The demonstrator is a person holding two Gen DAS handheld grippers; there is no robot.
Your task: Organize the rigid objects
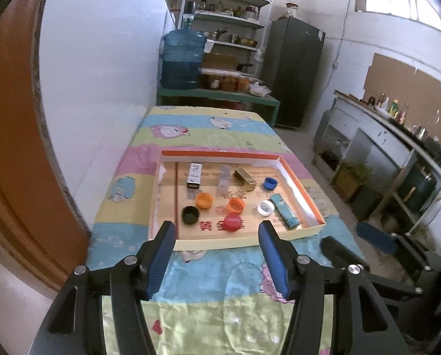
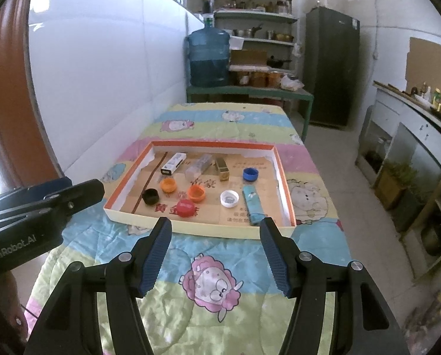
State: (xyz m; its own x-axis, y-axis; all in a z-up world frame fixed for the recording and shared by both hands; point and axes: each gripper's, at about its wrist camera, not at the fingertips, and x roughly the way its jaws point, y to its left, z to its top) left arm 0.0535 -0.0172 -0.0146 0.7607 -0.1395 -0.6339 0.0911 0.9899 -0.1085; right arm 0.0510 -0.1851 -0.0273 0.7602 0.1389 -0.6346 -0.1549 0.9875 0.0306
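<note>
A shallow orange-rimmed cardboard tray [image 1: 301, 183] [image 2: 287, 186] lies on the table. In it are a black cap [image 1: 190, 214] [image 2: 150, 196], two orange caps [image 1: 204, 200] [image 1: 236, 206], a red cap [image 1: 232, 222] [image 2: 185, 207], a white cap [image 1: 266, 207] [image 2: 229, 198], a blue cap [image 1: 270, 183] [image 2: 250, 174], a teal lighter [image 1: 285, 210] [image 2: 252, 205], a gold box [image 1: 245, 178] [image 2: 222, 169], a clear box [image 1: 224, 179] and a white box [image 1: 194, 175] [image 2: 173, 163]. My left gripper [image 1: 217, 233] and right gripper [image 2: 216, 230] are open and empty, just short of the tray's near wall.
The table wears a pastel cartoon quilt [image 2: 211, 290]. A white wall runs along its left side. Behind stand a green bench with a water jug [image 1: 182, 59], shelves and a dark fridge [image 1: 294, 71]. A counter [image 1: 397, 148] lines the right. The left gripper's body shows in the right wrist view [image 2: 43, 204].
</note>
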